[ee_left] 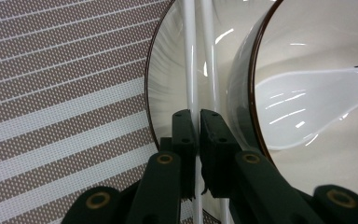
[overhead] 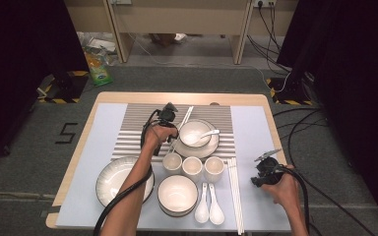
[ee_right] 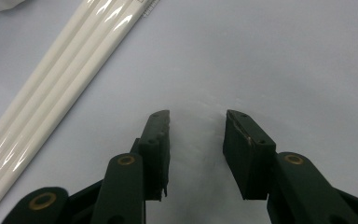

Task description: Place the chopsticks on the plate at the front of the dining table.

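A: What sits nearest on the table?

B: A large plate at near left, a bowl, two spoons, and a bundle of white chopsticks to their right. Just right of those, the right gripper rests over the pale mat, jaws parted with nothing between them.

A: And farther?

B: Three cups in a row. Beyond them, the left gripper is pinched tight on one chopstick of a pair lying across the left rim of a plate, beside the small bowl holding a spoon.
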`<action>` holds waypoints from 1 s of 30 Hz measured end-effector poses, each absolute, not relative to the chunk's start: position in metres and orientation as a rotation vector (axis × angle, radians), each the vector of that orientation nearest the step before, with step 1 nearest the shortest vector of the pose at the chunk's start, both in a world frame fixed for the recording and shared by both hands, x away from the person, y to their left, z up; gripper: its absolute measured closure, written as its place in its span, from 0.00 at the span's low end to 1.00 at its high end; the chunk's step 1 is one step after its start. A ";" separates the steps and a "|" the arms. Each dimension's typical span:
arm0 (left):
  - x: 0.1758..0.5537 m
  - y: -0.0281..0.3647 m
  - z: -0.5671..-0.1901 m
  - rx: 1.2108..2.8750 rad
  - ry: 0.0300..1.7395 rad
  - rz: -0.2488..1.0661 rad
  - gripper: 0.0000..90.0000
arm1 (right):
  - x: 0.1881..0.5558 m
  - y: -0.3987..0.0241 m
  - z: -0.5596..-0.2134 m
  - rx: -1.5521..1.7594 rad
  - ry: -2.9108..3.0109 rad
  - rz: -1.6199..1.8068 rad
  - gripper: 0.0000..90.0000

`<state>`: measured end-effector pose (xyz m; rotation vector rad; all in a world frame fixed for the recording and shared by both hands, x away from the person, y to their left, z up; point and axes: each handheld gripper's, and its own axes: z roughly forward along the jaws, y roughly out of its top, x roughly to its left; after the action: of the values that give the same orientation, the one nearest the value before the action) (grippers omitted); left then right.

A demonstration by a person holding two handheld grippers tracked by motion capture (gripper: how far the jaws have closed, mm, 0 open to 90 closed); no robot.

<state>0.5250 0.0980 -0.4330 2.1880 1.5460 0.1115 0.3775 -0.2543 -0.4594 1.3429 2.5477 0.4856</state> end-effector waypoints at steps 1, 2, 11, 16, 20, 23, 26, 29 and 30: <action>0.525 0.098 -0.433 2.183 1.551 0.110 0.93 | 0.378 -0.254 -0.459 1.345 2.549 0.484 0.67; 0.526 0.097 -0.434 2.185 1.552 0.112 0.93 | 0.378 -0.254 -0.459 1.344 2.549 0.483 0.67; 0.525 0.100 -0.432 2.179 1.546 0.120 0.87 | 0.378 -0.254 -0.459 1.347 2.549 0.482 0.67; 0.521 0.105 -0.428 2.164 1.534 0.102 0.86 | 0.378 -0.254 -0.459 1.350 2.551 0.481 0.67; 0.515 0.112 -0.427 2.160 1.534 0.100 0.86 | 0.378 -0.254 -0.459 1.352 2.550 0.482 0.67; 0.512 0.117 -0.427 2.148 1.537 0.091 0.86 | 0.378 -0.254 -0.459 1.346 2.547 0.480 0.67; 0.509 0.118 -0.428 2.145 1.531 0.083 0.85 | 0.377 -0.254 -0.460 1.348 2.546 0.493 0.67; 0.508 0.117 -0.428 2.157 1.525 0.073 0.85 | 0.377 -0.255 -0.460 1.349 2.547 0.494 0.67; 0.507 0.117 -0.428 2.161 1.525 0.072 0.85 | 0.377 -0.255 -0.460 1.355 2.547 0.492 0.67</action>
<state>0.5069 0.1165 -0.4282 2.1613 1.5245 0.0719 0.3772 -0.2545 -0.4596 1.3545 2.5466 0.4917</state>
